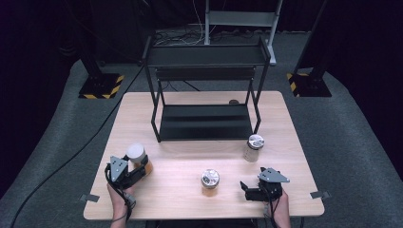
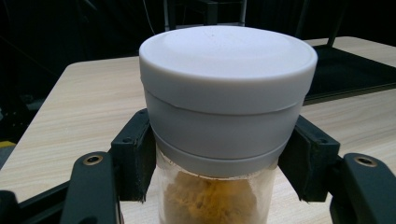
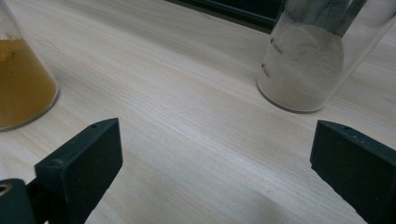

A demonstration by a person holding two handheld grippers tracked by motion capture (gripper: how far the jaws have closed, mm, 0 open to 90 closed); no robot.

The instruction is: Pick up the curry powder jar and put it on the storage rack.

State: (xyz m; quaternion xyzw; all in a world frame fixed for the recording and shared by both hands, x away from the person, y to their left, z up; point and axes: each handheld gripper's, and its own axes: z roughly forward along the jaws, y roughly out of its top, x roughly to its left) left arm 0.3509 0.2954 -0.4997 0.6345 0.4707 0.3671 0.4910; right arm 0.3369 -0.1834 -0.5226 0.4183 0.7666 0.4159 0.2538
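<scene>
Though pinched from both sides by the left gripper, could still slip: jar of yellow-orange powder, standing near the left front corner of the table, caught high up, right under its white lid, not at mid-body. Pads pressing near the lid's lower rim, on smooth glass and plastic; little bite there. Liable to swing or tilt if lifted fast, with the weight hanging below the grip. Liable to ride up and loosen the lid if squeezed harder.

Right gripper spread wide, holding nothing, low at the right front of the table. Close by, apart from it: middle jar with a silver top, and the white-powder jar farther back. Easy to knock either over with a sideways sweep made without rising first.

At the back, black rack: risk of clipping its frame with the lid if carried in too low.
</scene>
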